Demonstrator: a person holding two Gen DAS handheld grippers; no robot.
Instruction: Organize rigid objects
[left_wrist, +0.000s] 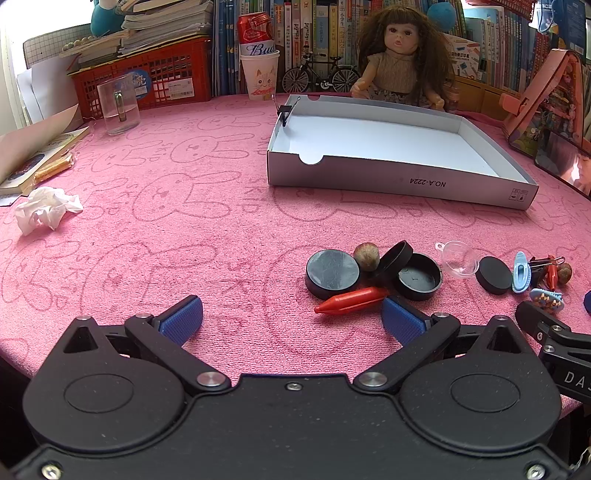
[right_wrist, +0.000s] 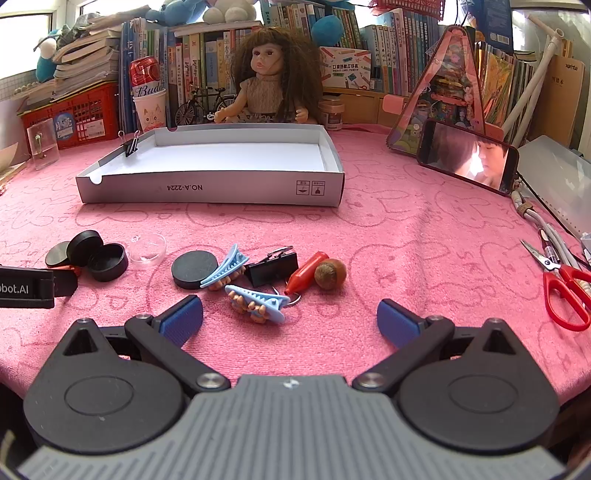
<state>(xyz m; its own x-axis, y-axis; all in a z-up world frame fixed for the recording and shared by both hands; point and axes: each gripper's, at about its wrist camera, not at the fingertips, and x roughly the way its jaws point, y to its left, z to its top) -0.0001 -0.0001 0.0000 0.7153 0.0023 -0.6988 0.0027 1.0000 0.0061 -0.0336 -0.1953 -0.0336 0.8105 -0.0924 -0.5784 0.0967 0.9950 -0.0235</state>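
Left gripper (left_wrist: 291, 317) spread wide and empty, its right pad (left_wrist: 400, 321) just beside a red peg (left_wrist: 351, 300). Right gripper (right_wrist: 290, 319) likewise wide, empty, a blue clip (right_wrist: 258, 300) between its pads. Beyond the scattered pieces, the white tray (right_wrist: 210, 184) holds one binder clip (right_wrist: 131, 147).

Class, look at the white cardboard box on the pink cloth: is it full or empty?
Nearly empty. The white box shows a bare white floor in both views; only a black binder clip sits at its rim.
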